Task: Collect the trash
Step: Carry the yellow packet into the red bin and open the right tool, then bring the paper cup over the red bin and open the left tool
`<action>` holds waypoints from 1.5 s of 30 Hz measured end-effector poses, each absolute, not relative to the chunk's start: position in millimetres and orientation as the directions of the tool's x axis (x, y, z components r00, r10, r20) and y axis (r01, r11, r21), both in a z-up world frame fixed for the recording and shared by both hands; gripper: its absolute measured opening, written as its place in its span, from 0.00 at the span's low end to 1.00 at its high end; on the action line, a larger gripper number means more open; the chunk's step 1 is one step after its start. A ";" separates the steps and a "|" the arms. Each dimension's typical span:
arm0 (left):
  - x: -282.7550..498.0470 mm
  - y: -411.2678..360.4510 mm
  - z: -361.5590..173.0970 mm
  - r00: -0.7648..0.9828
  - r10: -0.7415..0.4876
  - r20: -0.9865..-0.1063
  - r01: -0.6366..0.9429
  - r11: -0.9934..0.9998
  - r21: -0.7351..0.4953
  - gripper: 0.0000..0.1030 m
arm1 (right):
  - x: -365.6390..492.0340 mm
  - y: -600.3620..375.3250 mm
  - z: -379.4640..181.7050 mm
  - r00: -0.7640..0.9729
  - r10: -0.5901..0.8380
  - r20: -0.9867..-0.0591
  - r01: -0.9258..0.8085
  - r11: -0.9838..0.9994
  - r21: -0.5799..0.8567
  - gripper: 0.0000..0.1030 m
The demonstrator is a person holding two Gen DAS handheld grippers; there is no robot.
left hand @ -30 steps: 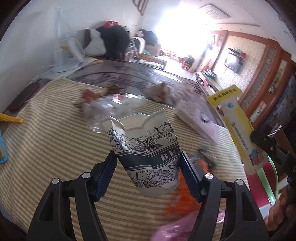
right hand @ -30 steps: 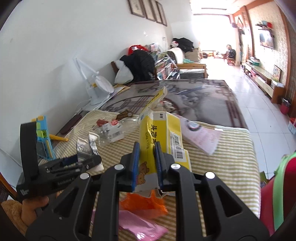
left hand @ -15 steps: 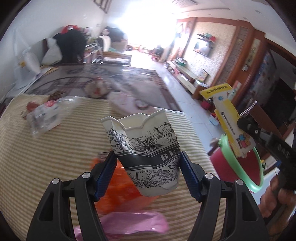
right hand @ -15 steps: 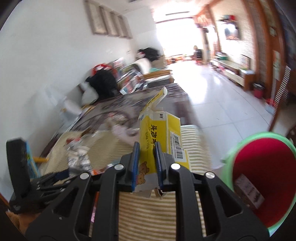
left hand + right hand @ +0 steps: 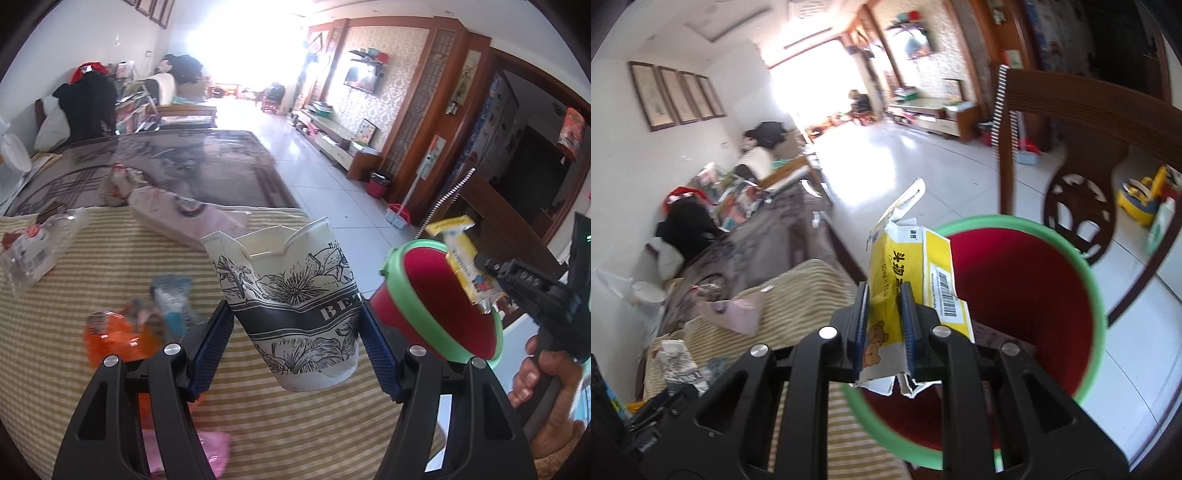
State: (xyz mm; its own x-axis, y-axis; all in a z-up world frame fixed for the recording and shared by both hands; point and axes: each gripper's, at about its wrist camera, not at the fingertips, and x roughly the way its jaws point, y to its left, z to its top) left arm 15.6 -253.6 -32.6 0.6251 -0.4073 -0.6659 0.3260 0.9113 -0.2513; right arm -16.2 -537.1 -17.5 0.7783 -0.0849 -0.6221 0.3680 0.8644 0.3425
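Blue-padded and pinched narrow, the right gripper (image 5: 883,328) clamps a flattened yellow carton (image 5: 916,273) by its lower half, so the carton hangs free over the mouth of the red bin (image 5: 1027,291), likely ready to drop. The left gripper (image 5: 295,347) stands wide around a torn paper cup (image 5: 291,295), squeezing its sides, above the striped tablecloth (image 5: 92,266) just beside the bin, probably waiting its turn.
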 end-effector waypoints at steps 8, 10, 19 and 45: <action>18.4 -313.6 -22.5 0.549 -0.541 -0.637 0.473 0.830 -0.297 0.64 | -46.9 -549.9 3.3 0.789 -0.361 -0.496 0.549 0.777 0.308 0.73; 20.4 -335.7 -20.8 0.508 -0.586 -0.631 0.518 0.793 -0.320 0.64 | -61.8 -555.1 8.6 0.780 -0.446 -0.438 0.603 0.725 0.334 0.81; 27.1 -402.1 -22.4 0.395 -0.661 -0.638 0.628 0.701 -0.338 0.67 | -78.2 -571.8 9.5 0.740 -0.543 -0.398 0.673 0.622 0.401 0.86; -22.8 -149.7 -49.3 0.600 -0.323 -0.732 0.399 0.914 -0.077 0.74 | 12.0 -450.5 12.3 0.842 -0.217 -0.493 0.339 0.925 0.173 0.93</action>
